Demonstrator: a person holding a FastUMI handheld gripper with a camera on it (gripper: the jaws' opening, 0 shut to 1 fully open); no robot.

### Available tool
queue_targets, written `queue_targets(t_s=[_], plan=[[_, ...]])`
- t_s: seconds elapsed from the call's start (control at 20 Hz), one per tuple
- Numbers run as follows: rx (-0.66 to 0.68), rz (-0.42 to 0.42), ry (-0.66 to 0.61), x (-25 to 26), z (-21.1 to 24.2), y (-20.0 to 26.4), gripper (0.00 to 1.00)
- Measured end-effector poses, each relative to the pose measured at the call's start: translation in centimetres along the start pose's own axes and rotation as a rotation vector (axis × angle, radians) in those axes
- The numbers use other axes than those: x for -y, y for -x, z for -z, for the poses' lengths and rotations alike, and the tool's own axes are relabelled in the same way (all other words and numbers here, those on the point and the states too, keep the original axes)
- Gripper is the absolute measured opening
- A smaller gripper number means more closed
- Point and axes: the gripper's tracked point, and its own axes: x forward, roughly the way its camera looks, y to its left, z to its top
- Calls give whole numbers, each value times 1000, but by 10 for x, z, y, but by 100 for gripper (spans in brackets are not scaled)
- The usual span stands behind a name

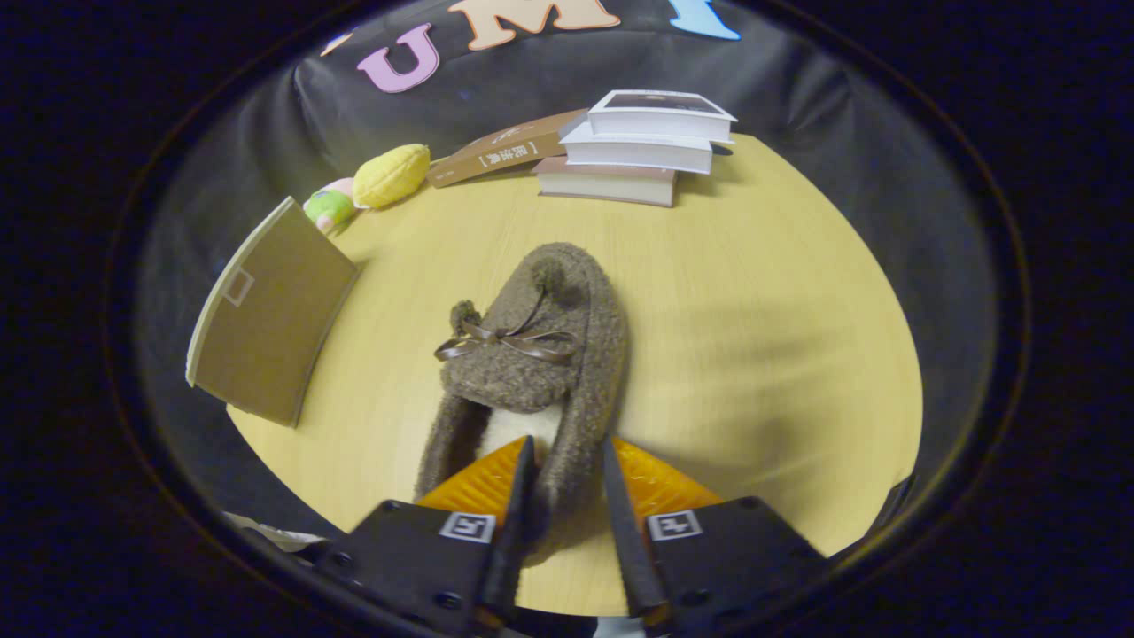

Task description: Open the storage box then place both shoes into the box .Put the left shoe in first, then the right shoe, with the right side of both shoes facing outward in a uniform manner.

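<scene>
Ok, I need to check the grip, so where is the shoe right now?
In the gripper view, the furry brown shoe lies on the wooden table, its heel-side wall pinched in the claw, toe toward the stacked books; the brown box stands to its left.

The heel wall of the shoe (532, 354) is being covered where it is being pinched by the tool (567, 483), so its rear rim cannot be told. The lowest of the stacked books (651, 146) is being partly hidden by the two above. A small green toy (326, 209) is being partly screened by the brown box panel (270, 310) and the yellow plush (391, 175). Something pale is being cut off at the counter's (753, 337) near edge.
</scene>
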Motion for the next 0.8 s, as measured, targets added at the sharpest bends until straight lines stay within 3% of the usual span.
queue_targets(t_s=[0.15, 0.2, 0.45, 0.8], plan=[[-23, 53, -49, 9, 0, -2, 20], [-36, 53, -104, 11, -1, 6, 4], [-70, 8, -284, 1, -2, 11, 4], [-37, -37, -383, -42, -25, 34, 4]])
